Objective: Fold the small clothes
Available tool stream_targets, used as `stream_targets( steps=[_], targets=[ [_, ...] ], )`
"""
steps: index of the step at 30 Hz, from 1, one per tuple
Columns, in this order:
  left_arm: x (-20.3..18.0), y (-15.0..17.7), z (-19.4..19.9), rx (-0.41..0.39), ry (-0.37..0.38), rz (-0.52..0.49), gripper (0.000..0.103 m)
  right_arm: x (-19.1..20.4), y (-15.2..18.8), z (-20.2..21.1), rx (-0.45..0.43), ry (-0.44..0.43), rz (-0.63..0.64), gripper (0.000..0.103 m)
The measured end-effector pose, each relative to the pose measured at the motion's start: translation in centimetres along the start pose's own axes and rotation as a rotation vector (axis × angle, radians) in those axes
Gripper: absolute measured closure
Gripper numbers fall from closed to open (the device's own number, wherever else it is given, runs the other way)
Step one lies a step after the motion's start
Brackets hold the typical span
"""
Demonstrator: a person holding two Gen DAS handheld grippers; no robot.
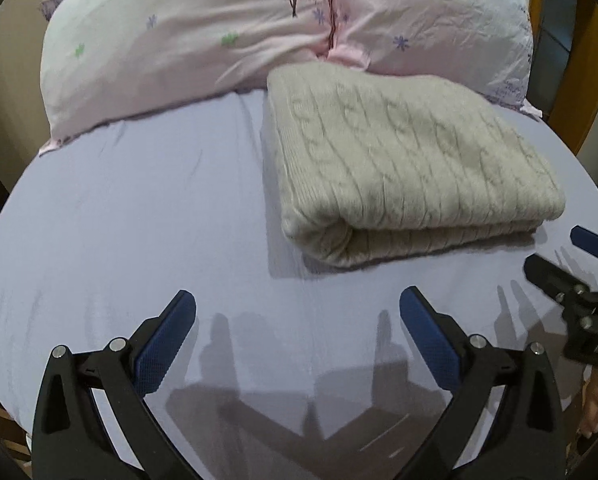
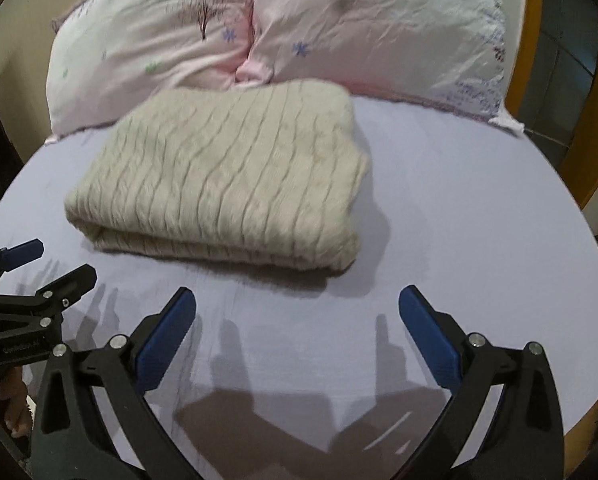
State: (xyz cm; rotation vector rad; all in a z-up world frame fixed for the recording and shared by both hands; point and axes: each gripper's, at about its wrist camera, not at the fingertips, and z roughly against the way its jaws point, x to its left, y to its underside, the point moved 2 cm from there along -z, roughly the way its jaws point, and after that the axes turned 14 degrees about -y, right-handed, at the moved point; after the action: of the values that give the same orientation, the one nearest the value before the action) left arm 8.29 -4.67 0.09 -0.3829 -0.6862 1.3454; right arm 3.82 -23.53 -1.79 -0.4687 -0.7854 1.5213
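Note:
A beige cable-knit sweater (image 1: pixel 403 160) lies folded into a thick rectangle on the lavender bed sheet (image 1: pixel 139 220), its far edge against the pillows. It also shows in the right wrist view (image 2: pixel 227 176). My left gripper (image 1: pixel 297 308) is open and empty, above the sheet, short of the sweater's near left corner. My right gripper (image 2: pixel 297 304) is open and empty, above the sheet just in front of the sweater's near edge. The right gripper's fingers (image 1: pixel 555 268) show at the right edge of the left wrist view; the left gripper's fingers (image 2: pixel 59 284) show at the left of the right wrist view.
Two pink floral pillows (image 1: pixel 203 40) (image 2: pixel 379 28) lie along the far side of the bed. A wooden frame (image 1: pixel 595 80) stands at the right. The sheet (image 2: pixel 479 220) stretches bare on both sides of the sweater.

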Motion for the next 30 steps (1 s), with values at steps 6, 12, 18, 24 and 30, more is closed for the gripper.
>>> stream_targets(
  steps=[6, 12, 18, 24, 30],
  targets=[
    [0.4, 0.2, -1.0, 0.058, -0.001, 0.036, 0.001, 0.1, 1.1, -1.4, 0.060, 0.055, 0.004, 0.002],
    [0.6, 0.0, -1.0, 0.067, 0.001, 0.027, 0.001, -0.1, 1.4, -1.4, 0.047, 0.041, -0.002, 0.002],
    [0.5, -0.2, -1.2, 0.102, 0.005, 0.013, 0.001, -0.1, 1.4, -1.5, 0.042, 0.037, 0.007, 0.002],
    [0.5, -0.1, -1.0, 0.075, -0.007, 0.031, 0.001, 0.0, 1.4, -1.5, 0.041, 0.037, 0.008, 0.002],
    [0.6, -0.1, -1.0, 0.076, -0.009, 0.034, 0.001, 0.0, 1.4, -1.4, 0.041, 0.037, 0.008, 0.002]
  ],
)
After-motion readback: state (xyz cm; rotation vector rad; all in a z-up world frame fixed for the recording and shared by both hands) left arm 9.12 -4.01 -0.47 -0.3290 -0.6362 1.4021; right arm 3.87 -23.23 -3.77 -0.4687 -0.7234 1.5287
